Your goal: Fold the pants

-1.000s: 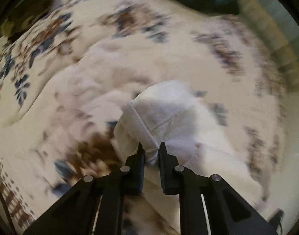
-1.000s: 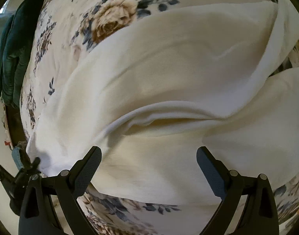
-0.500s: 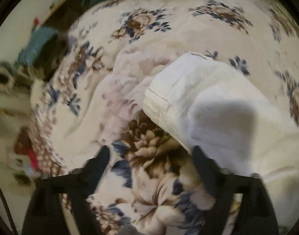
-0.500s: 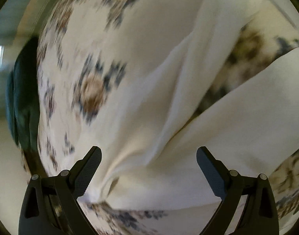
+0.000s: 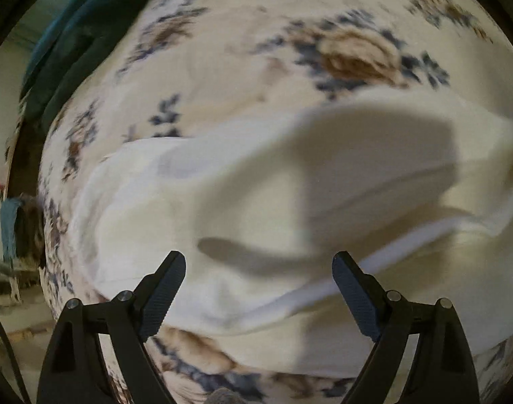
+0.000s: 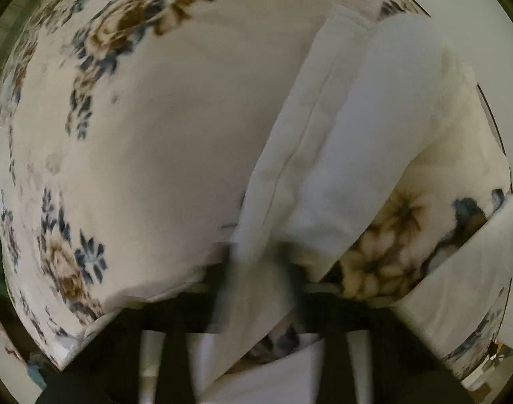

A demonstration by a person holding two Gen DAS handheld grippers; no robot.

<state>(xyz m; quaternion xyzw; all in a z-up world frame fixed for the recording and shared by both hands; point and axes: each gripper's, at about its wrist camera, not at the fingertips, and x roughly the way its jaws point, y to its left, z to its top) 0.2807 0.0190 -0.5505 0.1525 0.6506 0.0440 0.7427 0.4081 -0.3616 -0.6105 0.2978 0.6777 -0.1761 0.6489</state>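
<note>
White pants point(image 5: 290, 202) lie rumpled on a floral blanket point(image 5: 243, 57). In the left wrist view my left gripper point(image 5: 259, 289) is open, its fingers apart just above the near fold of the cloth, holding nothing. In the right wrist view my right gripper point(image 6: 259, 269) is blurred by motion and its fingers stand close together on a strip of the white pants point(image 6: 310, 155), which runs up and to the right from the fingers. A second part of the pants point(image 6: 465, 269) lies at the right.
The floral blanket point(image 6: 155, 134) covers a bed. A dark teal cloth point(image 5: 68, 50) lies at the bed's far left edge. Floor and small clutter point(image 5: 7, 269) show past the left edge.
My left gripper let go of the pants' edge, opened, and now hovers over the cloth. My right gripper went from wide open to shut on a strip of the pants.
</note>
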